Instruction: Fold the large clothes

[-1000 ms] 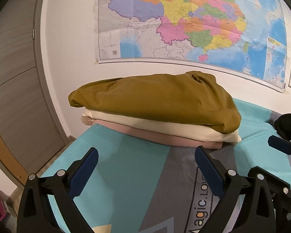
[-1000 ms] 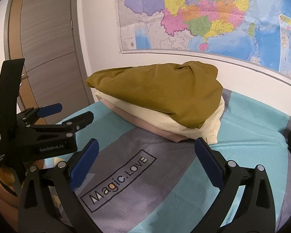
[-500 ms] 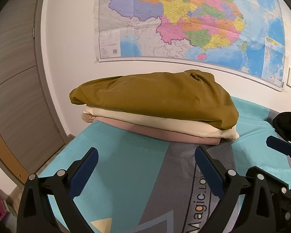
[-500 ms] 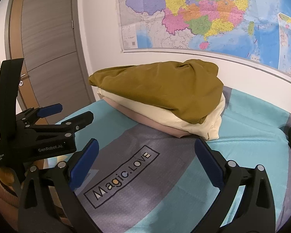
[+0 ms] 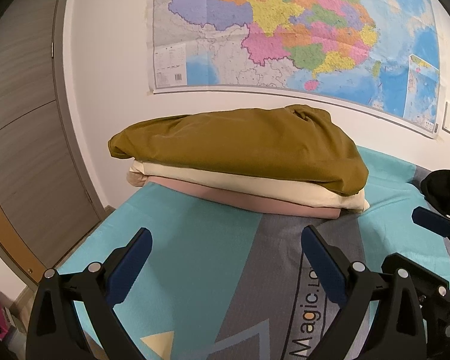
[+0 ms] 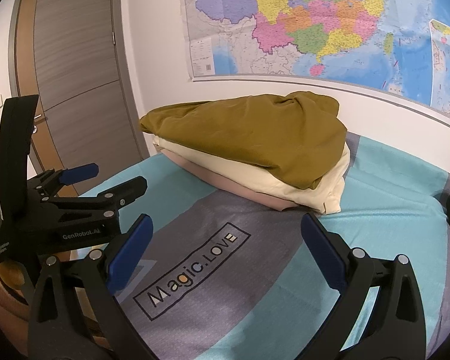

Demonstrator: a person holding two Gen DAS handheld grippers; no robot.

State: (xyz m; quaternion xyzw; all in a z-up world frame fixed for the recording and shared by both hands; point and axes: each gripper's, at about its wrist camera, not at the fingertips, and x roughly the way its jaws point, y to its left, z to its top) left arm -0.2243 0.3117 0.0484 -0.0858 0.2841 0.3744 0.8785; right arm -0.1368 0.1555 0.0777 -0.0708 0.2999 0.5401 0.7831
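Observation:
A stack of three folded clothes lies on the bed by the wall: an olive-brown garment [image 5: 240, 147] on top, a cream one [image 5: 255, 184] under it and a pink one [image 5: 240, 199] at the bottom. The stack also shows in the right wrist view [image 6: 249, 138]. My left gripper [image 5: 225, 258] is open and empty, held over the bed short of the stack. My right gripper [image 6: 225, 246] is open and empty, also short of the stack. The left gripper's body shows in the right wrist view [image 6: 75, 204], on the left.
The bed has a teal and grey sheet [image 6: 255, 285] printed "Magic.LOVE". A large map [image 5: 285, 30] hangs on the white wall behind. A grey door [image 6: 75, 75] stands at the left. A black garment [image 5: 441, 186] lies on the bed at the right.
Both grippers have drawn back a little from the stack and stayed open. The stack has not moved.

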